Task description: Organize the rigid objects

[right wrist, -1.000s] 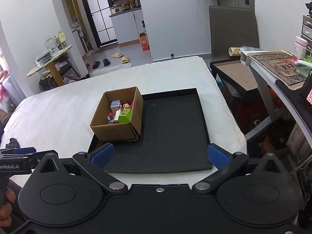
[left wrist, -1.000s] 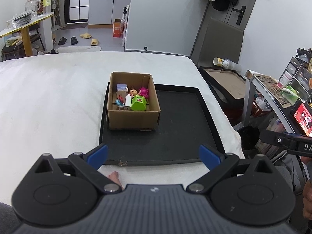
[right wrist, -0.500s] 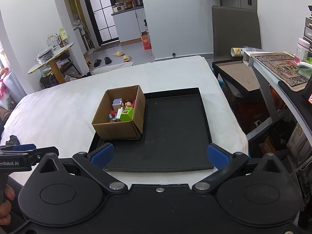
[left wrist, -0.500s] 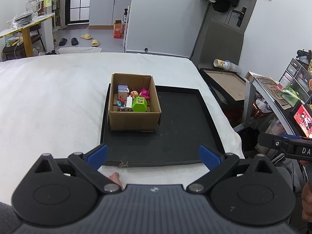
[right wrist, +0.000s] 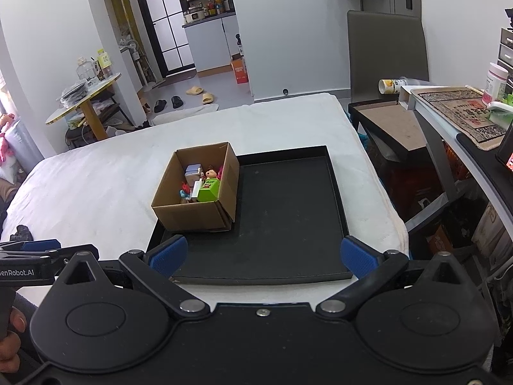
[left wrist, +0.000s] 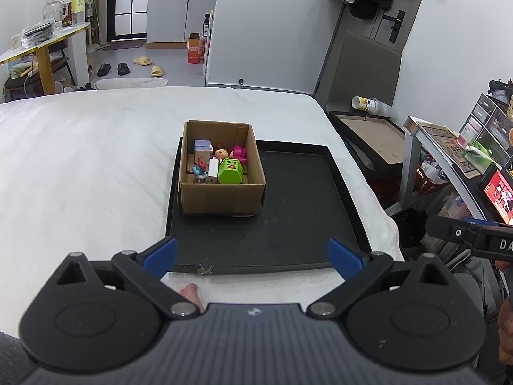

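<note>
White bedding [left wrist: 80, 166] covers the bed, and on it lies a black tray [left wrist: 301, 211] with a cardboard box [left wrist: 221, 192] standing in its far left corner. Inside the box small toys are packed close together, among them a green block [left wrist: 230, 171], a pink figure [left wrist: 239, 153] and a doll head [left wrist: 221, 153]. Both the left gripper [left wrist: 253, 253] and the right gripper [right wrist: 261, 253] hang over the near edge of the tray with blue pads spread wide, holding nothing.

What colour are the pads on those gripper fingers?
Blue pads, clearest in the right wrist view.

A cardboard box [left wrist: 221, 173] of small toys [left wrist: 229, 170] sits in the far-left corner of a tray [left wrist: 298, 211] lying on the bed's [left wrist: 80, 166] right side; a desk [right wrist: 449, 118] stands right.
</note>
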